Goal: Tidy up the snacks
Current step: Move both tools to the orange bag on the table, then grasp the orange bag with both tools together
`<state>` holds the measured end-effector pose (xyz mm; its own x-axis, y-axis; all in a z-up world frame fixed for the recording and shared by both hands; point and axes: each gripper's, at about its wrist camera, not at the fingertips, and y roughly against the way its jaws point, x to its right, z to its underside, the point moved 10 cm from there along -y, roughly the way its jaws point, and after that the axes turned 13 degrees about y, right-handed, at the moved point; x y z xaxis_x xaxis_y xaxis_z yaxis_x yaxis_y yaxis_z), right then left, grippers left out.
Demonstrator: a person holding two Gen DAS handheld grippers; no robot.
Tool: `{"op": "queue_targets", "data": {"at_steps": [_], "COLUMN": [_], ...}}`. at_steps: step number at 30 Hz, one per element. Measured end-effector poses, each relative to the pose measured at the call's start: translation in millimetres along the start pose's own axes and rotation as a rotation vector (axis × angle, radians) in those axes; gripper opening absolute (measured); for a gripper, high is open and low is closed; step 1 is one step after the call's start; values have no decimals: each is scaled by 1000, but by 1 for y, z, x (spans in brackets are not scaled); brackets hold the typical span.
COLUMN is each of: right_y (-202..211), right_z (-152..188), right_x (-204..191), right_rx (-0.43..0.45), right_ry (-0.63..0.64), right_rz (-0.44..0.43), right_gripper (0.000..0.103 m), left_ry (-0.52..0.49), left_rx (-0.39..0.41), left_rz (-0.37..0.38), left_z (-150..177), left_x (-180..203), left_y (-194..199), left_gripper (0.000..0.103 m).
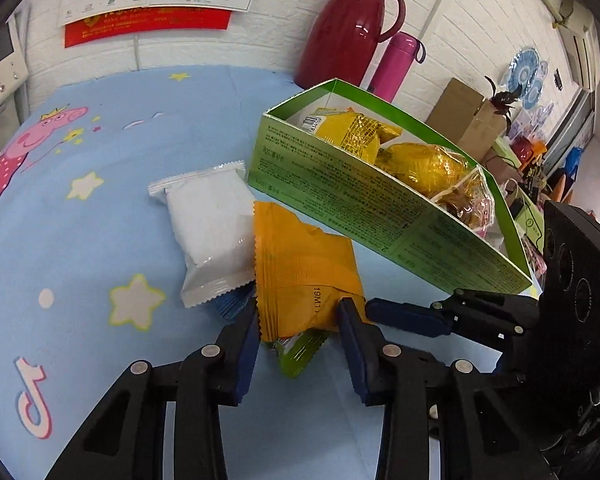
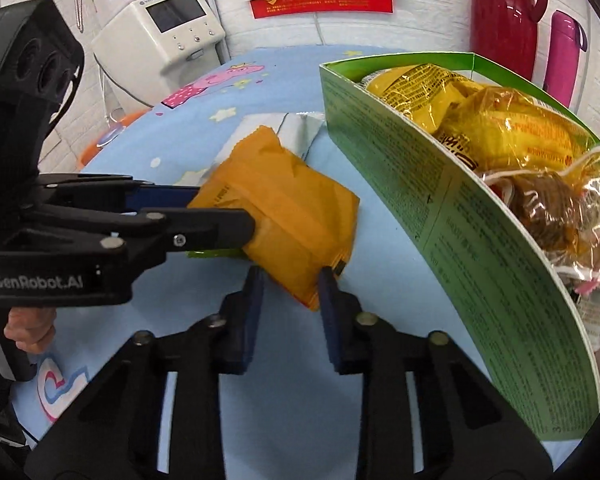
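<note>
Here both grippers meet on one orange snack packet, which lies at the lower centre of both views on the blue cartoon-print cloth covering the worktop. The left gripper reaches forward along the cloth with its jaws set either side of the packet's near end, both blue pads against the wrapper, so it is grasping the packet. In the right wrist view that same gripper enters from the left of the frame, level with the worktop, and part of a hand shows at the lower left under its handle. The right gripper points up the frame from below, jaws straddling the packet's near corner; the pads look to be touching the wrapper, but whether they are pressing it I cannot tell. Under the orange packet a green packet pokes out, and a white packet lies just beside it to the left, resting on a blue one. Just right of the orange packet stands one open green box, holding two yellow-wrapped snacks and one clear-wrapped brown pastry. At the upper right, by the wall, stand one red jug and one pink bottle.
</note>
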<state>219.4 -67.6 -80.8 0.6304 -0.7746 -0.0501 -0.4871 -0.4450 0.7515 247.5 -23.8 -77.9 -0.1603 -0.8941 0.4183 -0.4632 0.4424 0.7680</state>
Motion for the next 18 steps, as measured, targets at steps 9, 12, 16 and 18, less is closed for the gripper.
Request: {"op": "queue_targets", "data": {"at_steps": [9, 12, 16, 18], "right_y": [32, 37, 41, 40], "right_z": [31, 25, 21, 24], "right_x": [-34, -21, -11, -7], "right_rx": [24, 48, 78, 72], "right_ry": [-6, -43, -102, -124], "right_rz": [-126, -80, -68, -67], "right_gripper": [25, 50, 61, 62], "left_ry": [26, 89, 146, 149], "left_rx": [-61, -6, 31, 17], "left_rz": [54, 47, 82, 78], "left_z": [68, 49, 14, 4], "left_x": [-9, -17, -11, -5], "left_y": [36, 46, 40, 26], "left_gripper": [35, 49, 56, 56]}}
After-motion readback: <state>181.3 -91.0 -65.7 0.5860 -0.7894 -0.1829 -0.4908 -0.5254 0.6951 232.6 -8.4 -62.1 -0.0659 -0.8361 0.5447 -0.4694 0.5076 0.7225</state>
